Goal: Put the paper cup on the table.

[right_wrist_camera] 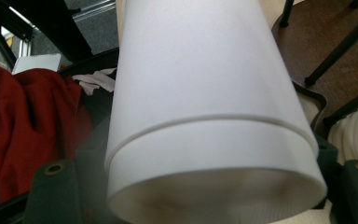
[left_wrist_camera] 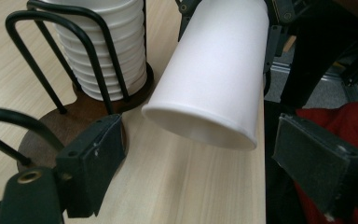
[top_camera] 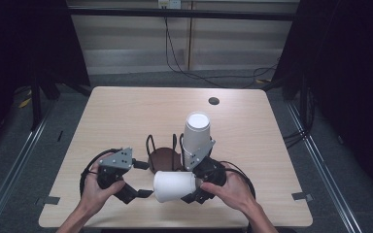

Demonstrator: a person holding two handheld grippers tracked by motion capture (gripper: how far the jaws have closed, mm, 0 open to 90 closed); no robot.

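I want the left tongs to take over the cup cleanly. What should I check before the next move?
1. Right tongs hold the paper cup: ok, it lies sideways between them.
2. Two nested cups rather than one: cannot tell; the right gripper view shows a seam partway along the wall.
3. Left tongs open around the cup's rim: ok, pads stand apart, not touching.
4. Cup clear of the wire rack: ok, in front of it.
5. Cup stack seated in the rack: ok, upright.
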